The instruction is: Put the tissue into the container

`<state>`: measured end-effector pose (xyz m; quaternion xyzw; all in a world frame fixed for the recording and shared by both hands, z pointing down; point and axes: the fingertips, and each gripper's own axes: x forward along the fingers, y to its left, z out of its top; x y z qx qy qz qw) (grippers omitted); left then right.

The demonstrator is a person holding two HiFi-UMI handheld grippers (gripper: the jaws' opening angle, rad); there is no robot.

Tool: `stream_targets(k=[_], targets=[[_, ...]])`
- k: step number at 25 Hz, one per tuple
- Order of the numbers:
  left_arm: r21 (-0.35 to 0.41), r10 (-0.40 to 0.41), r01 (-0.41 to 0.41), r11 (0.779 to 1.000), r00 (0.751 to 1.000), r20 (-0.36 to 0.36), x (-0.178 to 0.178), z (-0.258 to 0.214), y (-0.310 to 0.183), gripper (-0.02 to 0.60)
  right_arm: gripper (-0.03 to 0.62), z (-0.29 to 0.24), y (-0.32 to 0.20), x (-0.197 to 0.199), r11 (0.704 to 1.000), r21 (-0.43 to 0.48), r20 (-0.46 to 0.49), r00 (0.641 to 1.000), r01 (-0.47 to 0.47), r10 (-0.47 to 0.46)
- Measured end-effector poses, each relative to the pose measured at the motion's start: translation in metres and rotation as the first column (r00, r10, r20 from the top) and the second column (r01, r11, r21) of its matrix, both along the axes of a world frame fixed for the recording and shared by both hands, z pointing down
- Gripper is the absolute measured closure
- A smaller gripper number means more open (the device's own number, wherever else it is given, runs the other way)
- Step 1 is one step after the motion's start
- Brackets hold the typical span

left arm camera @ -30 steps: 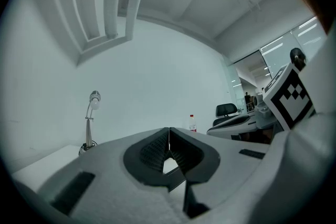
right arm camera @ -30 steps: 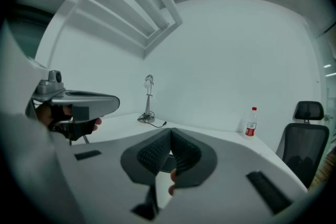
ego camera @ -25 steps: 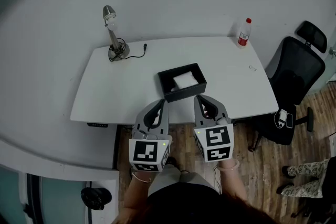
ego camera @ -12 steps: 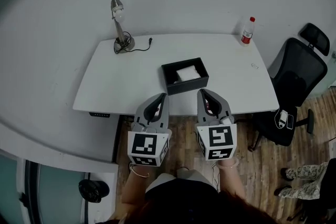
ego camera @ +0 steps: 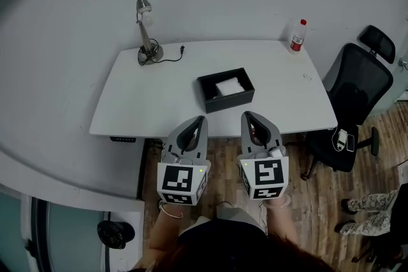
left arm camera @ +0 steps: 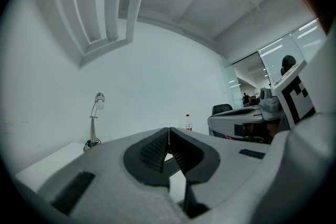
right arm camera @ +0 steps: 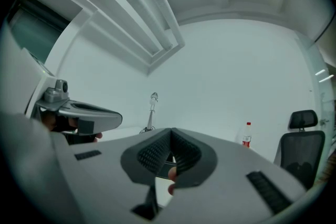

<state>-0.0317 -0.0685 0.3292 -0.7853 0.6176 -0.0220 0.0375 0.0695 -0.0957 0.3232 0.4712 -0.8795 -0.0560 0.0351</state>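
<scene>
**Tissue in box, both tongs idle at desk edge**

Frame centre: white folded tissue (ego camera: pixel 228 86) lies inside the black rectangular open-top container (ego camera: pixel 231 101), on the white rounded desk (ego camera: pixel 146 105). Lower centre: grey left gripper (ego camera: pixel 201 118) & grey right gripper (ego camera: pixel 246 114), each w/ a black-and-white marker cube, sit just short of the desk's near edge, over the wood floor (ego camera: pixel 319 200). Both pairs of jaws are pressed together w/ nothing between them. Silver desk lamp (ego camera: pixel 145 35) upper left, red-capped plastic bottle (ego camera: pixel 297 36) upper right, black office chair (ego camera: pixel 354 99) at right.
</scene>
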Motion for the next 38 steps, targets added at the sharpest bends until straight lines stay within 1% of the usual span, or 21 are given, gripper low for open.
stream_targets(k=[7,19,27,31,38], targets=[[0.019,0.016,-0.016,1.0,1.0,-0.005,-0.005,-0.006,0.021,0.554,0.576,-0.005,0.025,-0.005,1.0,0.01,-0.01,1.0,-0.012,0.012],[0.028,0.035,-0.035,0.999,0.999,-0.005,-0.012,-0.01,0.061,0.554,0.576,-0.009,0.067,-0.01,0.999,0.011,-0.016,0.999,-0.035,0.035],[0.032,0.04,-0.039,0.999,0.998,-0.042,-0.014,-0.009,0.081,0.554,0.576,-0.007,0.088,-0.009,0.999,0.002,-0.003,0.999,-0.043,0.043],[0.046,0.034,-0.032,0.998,0.999,-0.033,-0.013,-0.011,0.086,0.554,0.576,-0.006,0.093,-0.008,0.999,-0.008,0.002,0.999,-0.043,0.043],[0.043,0.008,-0.008,0.999,1.0,0.002,-0.011,-0.009,0.088,0.554,0.576,-0.007,0.097,-0.006,0.999,-0.011,0.009,0.999,-0.033,0.033]])
